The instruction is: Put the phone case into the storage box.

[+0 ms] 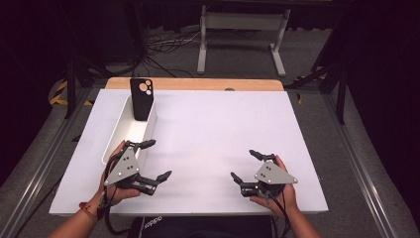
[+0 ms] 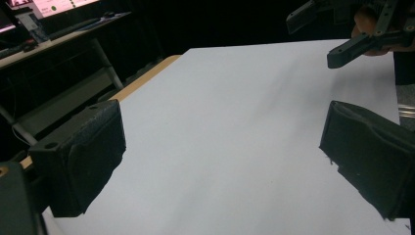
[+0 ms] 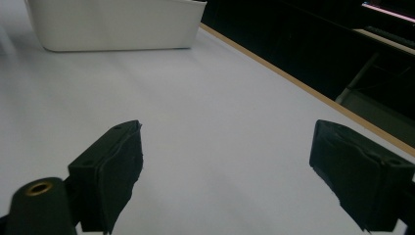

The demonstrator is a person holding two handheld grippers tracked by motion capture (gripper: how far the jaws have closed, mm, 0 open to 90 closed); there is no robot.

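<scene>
Both tools hover over the white bench (image 1: 208, 139), left tool (image 1: 152, 159) and right tool (image 1: 245, 164) each spread wide and empty. A black phone case (image 1: 141, 98) stands upright in the white bin (image 1: 115, 136) at far left.

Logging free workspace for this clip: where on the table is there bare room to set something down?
The white table is bare from the white bin across to its right edge, including the strip between the left gripper and right gripper. The only crowded part is the left side, where the bin holds a black phone case standing upright.
</scene>
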